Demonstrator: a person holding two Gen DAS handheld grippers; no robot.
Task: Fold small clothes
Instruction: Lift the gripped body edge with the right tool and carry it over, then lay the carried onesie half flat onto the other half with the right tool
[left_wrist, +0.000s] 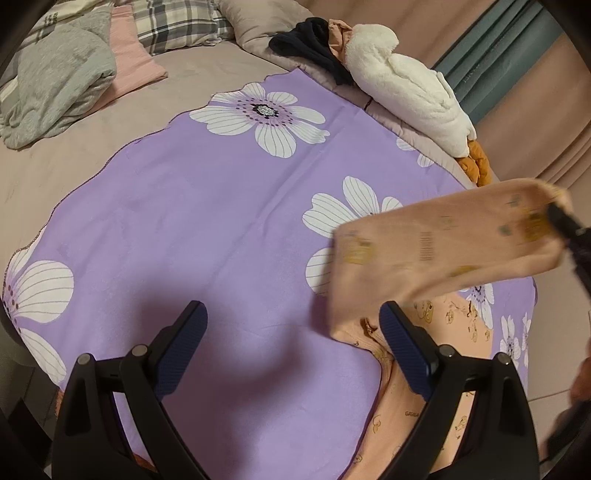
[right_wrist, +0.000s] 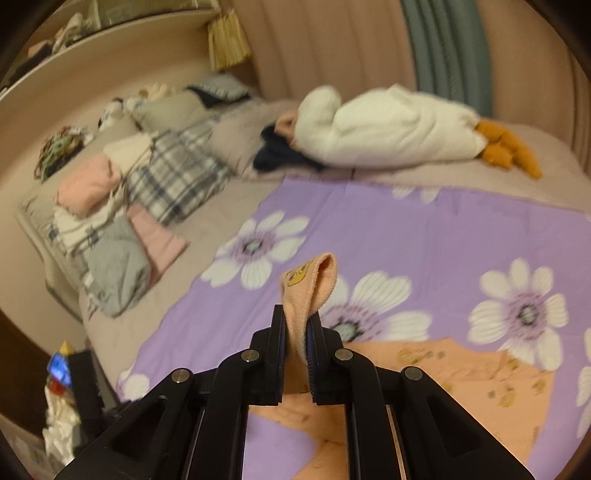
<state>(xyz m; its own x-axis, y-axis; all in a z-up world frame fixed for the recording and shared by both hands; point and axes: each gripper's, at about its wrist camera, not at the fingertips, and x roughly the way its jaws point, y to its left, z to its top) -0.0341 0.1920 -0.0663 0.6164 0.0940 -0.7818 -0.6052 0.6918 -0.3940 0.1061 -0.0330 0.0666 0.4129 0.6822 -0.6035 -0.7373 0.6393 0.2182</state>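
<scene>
A small peach garment with yellow cartoon prints (left_wrist: 436, 254) lies on a purple flowered cloth (left_wrist: 207, 206) spread on the bed. My right gripper (right_wrist: 295, 325) is shut on one edge of the garment (right_wrist: 308, 291) and lifts it above the cloth; the rest (right_wrist: 480, 384) rests on the cloth. In the left wrist view the right gripper (left_wrist: 561, 221) shows at the far right, holding the raised part. My left gripper (left_wrist: 291, 317) is open and empty, hovering over the cloth just left of the garment.
A white plush goose (left_wrist: 406, 85) with orange feet and dark clothes (left_wrist: 314, 40) lie at the cloth's far edge. Grey, pink and plaid bedding (right_wrist: 122, 221) is piled at the left. Curtains (right_wrist: 443, 55) hang behind. A cluttered stand (right_wrist: 66, 406) sits off the bed's left corner.
</scene>
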